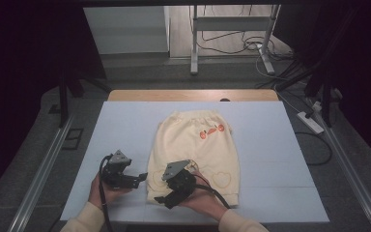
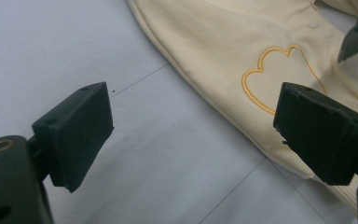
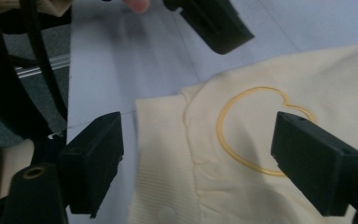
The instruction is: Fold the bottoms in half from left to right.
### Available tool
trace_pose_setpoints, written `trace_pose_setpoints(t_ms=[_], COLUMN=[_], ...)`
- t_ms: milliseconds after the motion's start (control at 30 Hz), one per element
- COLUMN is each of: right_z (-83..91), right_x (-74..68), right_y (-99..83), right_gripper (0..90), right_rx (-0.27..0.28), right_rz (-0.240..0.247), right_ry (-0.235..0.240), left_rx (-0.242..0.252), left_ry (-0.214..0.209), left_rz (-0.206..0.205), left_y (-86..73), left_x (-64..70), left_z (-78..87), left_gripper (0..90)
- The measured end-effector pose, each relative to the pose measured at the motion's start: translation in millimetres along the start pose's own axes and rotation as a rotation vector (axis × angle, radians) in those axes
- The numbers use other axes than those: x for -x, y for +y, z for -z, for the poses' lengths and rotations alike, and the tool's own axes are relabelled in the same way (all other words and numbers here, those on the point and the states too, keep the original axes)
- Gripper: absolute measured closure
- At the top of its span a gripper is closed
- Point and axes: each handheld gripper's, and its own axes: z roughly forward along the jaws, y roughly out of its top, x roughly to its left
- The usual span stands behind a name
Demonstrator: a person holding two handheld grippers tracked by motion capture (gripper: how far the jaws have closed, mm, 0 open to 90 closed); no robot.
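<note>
With both sets of jaws spread, bring your left gripper (image 1: 137,180) and right gripper (image 1: 160,199) low onto the near-left hem corner of the cream shorts (image 1: 195,145) lying flat on the tabletop (image 1: 270,145), and pinch only fabric.

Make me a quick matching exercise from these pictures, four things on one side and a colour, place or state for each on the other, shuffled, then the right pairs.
Things:
1. left gripper
2. right gripper
3. baby pants
4. power strip

Descriptions:
A. cream, lying flat on the white mat
B. open, beside the garment's left edge, over bare mat
C. on the floor to the right of the table
D. open, over the near ribbed cuff

Pairs: 1-B, 2-D, 3-A, 4-C
</note>
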Motion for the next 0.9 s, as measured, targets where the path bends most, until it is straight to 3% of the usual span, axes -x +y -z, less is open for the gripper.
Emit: trace_pose_setpoints(t_ms=[300,900], right_z=[-12.5,-31.8], right_x=[-8.3,-15.0], right_y=[4.4,5.2], right_gripper=[20.9,22.3], right_rx=[-0.017,-0.084], right_rz=[0.028,0.059], right_ry=[0.039,0.044], left_rx=[0.000,0.000], left_ry=[0.004,0.004], left_rz=[0.001,0.002], left_y=[0.1,-0.2], left_x=[-0.1,-0.4], left_z=[0.2,0.2], left_gripper=[11.5,11.5])
